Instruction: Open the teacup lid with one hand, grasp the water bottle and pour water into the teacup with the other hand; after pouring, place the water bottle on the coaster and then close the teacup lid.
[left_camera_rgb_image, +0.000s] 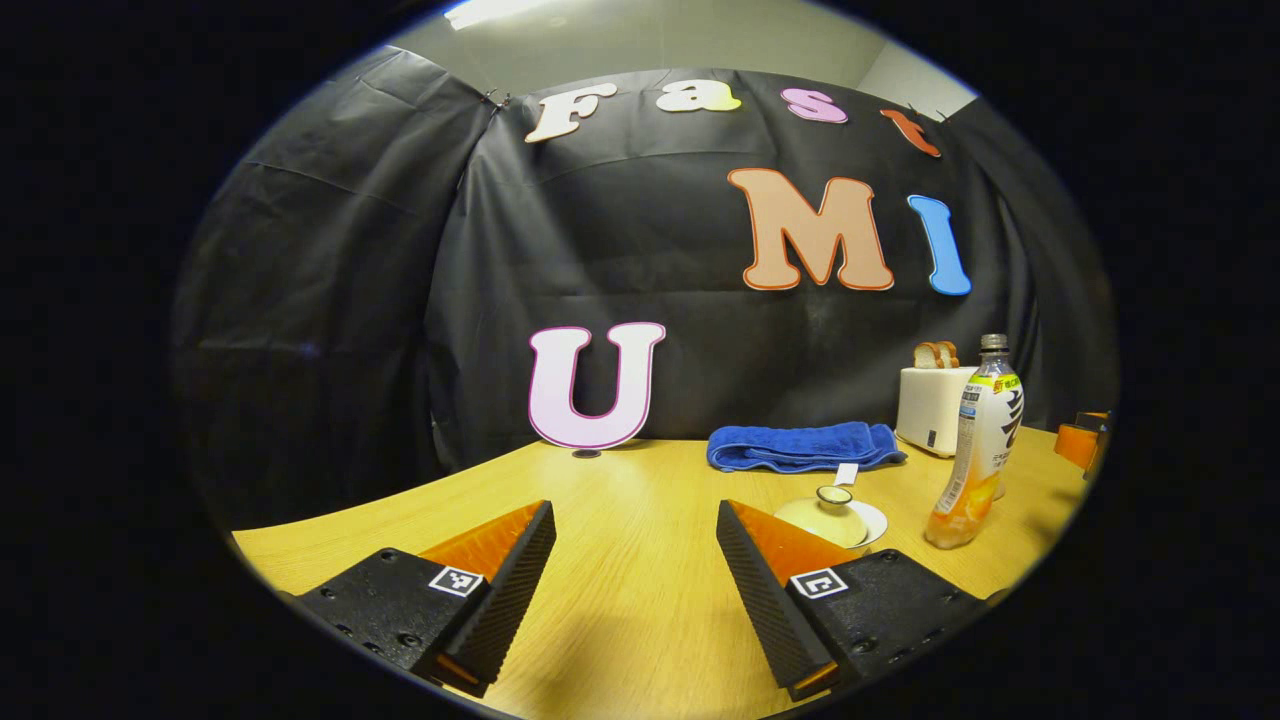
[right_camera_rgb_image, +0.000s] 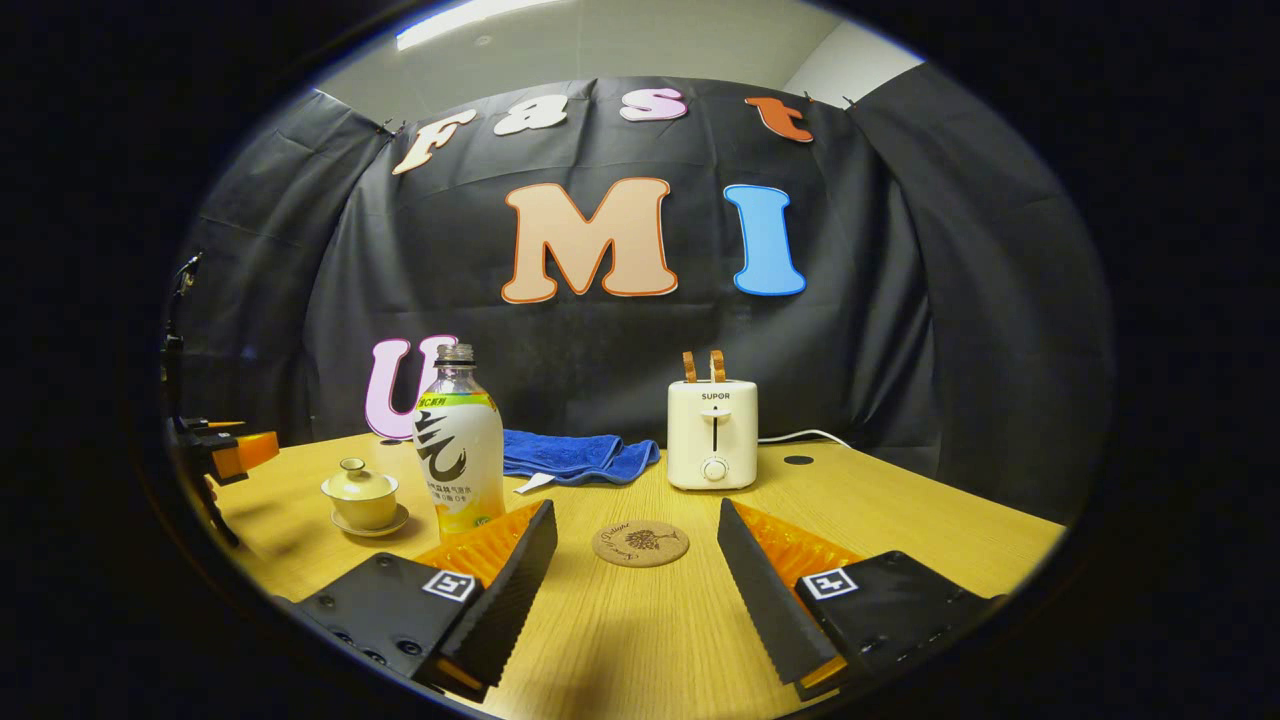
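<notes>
Left gripper view: left hand-held gripper (left_camera_rgb_image: 636, 560) nearest the lens, its two wedge-shaped fingers (left_camera_rgb_image: 510, 580) black with ribbed inner pads and orange upper faces, spread wide with nothing between them. Below them, the worktop (left_camera_rgb_image: 620, 500), pale wood grain, smooth. Just beyond the right finger, the teacup (left_camera_rgb_image: 835, 518): pale yellow glazed ceramic, domed lid with a small knob in place, standing on a white saucer. Just beside it to the right, the water bottle (left_camera_rgb_image: 976, 450): clear plastic, waisted, upright, printed label, orange-tinted liquid low in the body. Behind the cup, a folded blue towel (left_camera_rgb_image: 803, 446), terry texture. Cream toaster (left_camera_rgb_image: 932, 408) behind the bottle with bread slices sticking up.

Right gripper view: right hand-held gripper (right_camera_rgb_image: 636, 560), same black-and-orange fingers, also wide apart and holding nothing. Between the fingertips and a little beyond, the coaster (right_camera_rgb_image: 640, 543): round, cork-brown, dark printed motif, flat on the worktop. Bottle stands upright just behind the left finger; lidded teacup on its saucer near it to the left. Toaster behind the coaster, boxy with rounded corners, front lever and dial, white cord (right_camera_rgb_image: 805, 436) trailing right. Towel between bottle and toaster. Left gripper at the far left edge.
</notes>
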